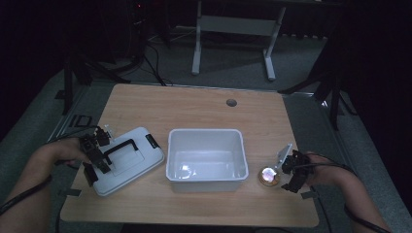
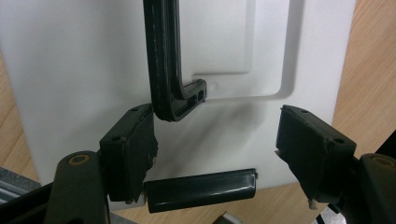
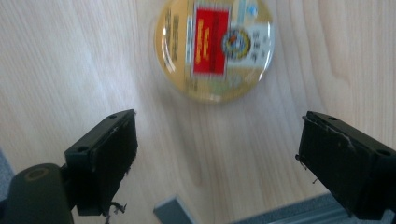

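On the desk (image 1: 204,109), the left gripper (image 2: 217,140) hovers over the white lid (image 1: 127,160), jaws apart beside its black handle (image 2: 163,60). The right gripper (image 3: 217,154), jaws apart and empty, hangs near the round tin (image 3: 215,46), right of the white tub (image 1: 205,155).

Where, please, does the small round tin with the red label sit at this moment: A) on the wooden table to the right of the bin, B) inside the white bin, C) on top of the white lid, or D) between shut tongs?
A: the round tin lies on the bare table just right of the white bin, ahead of the open right tongs.
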### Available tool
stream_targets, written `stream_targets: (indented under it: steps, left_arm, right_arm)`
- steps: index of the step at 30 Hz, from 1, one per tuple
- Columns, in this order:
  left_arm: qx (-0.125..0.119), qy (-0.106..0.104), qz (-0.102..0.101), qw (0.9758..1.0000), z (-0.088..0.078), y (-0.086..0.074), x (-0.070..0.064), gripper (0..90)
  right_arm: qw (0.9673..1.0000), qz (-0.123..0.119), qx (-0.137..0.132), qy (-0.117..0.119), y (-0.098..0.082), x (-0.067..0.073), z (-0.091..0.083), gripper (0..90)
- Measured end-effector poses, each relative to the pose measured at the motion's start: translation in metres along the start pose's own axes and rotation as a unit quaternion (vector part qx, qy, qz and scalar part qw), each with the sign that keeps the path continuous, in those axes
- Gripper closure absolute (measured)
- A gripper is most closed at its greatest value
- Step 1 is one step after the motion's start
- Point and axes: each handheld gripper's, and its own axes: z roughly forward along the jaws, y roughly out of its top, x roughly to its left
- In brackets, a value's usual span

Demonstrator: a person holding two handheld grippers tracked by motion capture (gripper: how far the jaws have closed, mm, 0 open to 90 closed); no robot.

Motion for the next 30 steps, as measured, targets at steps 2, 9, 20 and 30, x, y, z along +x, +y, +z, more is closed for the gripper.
stream_targets:
  steps: [2,9,20,30]
  left_arm:
    - [0.0,0.0,0.0,1.0,0.0,0.0,0.0,27.8]
    - [-0.001,0.0,0.004,1.0,0.0,0.002,-0.001,27.8]
    - [0.002,-0.005,0.004,1.0,0.002,0.001,0.0,27.8]
    - [0.002,-0.007,0.004,1.0,0.002,0.003,0.0,27.8]
  right_arm:
    - [1.0,-0.001,-0.003,-0.002,0.003,-0.001,0.001,11.4]
    - [0.9997,-0.024,-0.006,0.008,0.025,-0.001,0.011,11.4]
    - [0.9983,-0.054,0.005,0.02,0.039,-0.002,0.024,11.5]
    - [0.9981,-0.052,0.018,0.028,0.044,-0.004,0.039,15.2]
